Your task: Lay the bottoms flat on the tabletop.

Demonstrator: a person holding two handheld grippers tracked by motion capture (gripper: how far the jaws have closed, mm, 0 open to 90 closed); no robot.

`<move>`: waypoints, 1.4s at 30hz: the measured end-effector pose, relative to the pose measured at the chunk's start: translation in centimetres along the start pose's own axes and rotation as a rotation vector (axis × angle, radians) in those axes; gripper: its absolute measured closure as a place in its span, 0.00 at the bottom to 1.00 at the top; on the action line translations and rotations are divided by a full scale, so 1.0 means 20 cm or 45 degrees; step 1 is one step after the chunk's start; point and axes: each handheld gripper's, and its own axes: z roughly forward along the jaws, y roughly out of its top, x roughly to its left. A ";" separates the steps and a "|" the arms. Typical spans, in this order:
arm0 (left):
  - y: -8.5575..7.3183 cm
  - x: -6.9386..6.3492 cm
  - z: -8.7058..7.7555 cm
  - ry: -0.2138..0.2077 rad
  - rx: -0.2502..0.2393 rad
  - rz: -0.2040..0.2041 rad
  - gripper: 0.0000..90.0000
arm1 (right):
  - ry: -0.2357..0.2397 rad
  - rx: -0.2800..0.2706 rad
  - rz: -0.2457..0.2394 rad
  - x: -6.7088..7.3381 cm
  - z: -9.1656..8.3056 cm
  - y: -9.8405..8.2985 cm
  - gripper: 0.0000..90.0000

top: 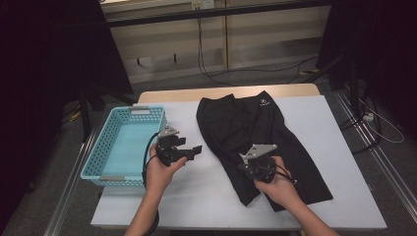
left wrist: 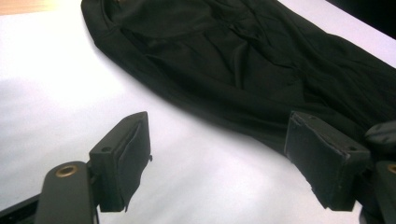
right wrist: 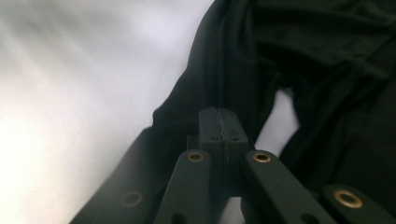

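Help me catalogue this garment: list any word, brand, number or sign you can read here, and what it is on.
No text is readable.
Black shorts: a small white logo near the waistband, too small to read.
Blue basket: no markings visible.

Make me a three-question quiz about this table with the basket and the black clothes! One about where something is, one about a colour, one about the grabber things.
1. Where is the basket?
A. at the table's left edge
B. on top of the shorts
C. on the floor

2. What colour is the basket?
A. red
B. light blue
C. yellow

3. How are the left gripper fingers?
A. squeezed on the basket
B. shut together
C. apart, with nothing between them

Answers:
1 A: in the high view it sits at the left of the white table, beside the black shorts.
2 B: its mesh walls are light blue.
3 C: the left gripper view shows bare table between its fingers, while the right gripper is closed.
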 end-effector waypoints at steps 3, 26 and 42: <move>0.00 0.00 0.00 0.001 -0.002 0.000 0.25 | 0.002 0.017 -0.034 0.03 0.03 0.01 1.00; -0.02 0.01 0.00 0.003 0.019 -0.006 0.25 | -0.067 -0.028 -0.067 0.08 0.18 0.09 0.92; -0.04 0.01 0.01 0.002 0.031 -0.018 0.25 | 0.215 -0.126 -0.132 0.32 0.19 0.18 0.91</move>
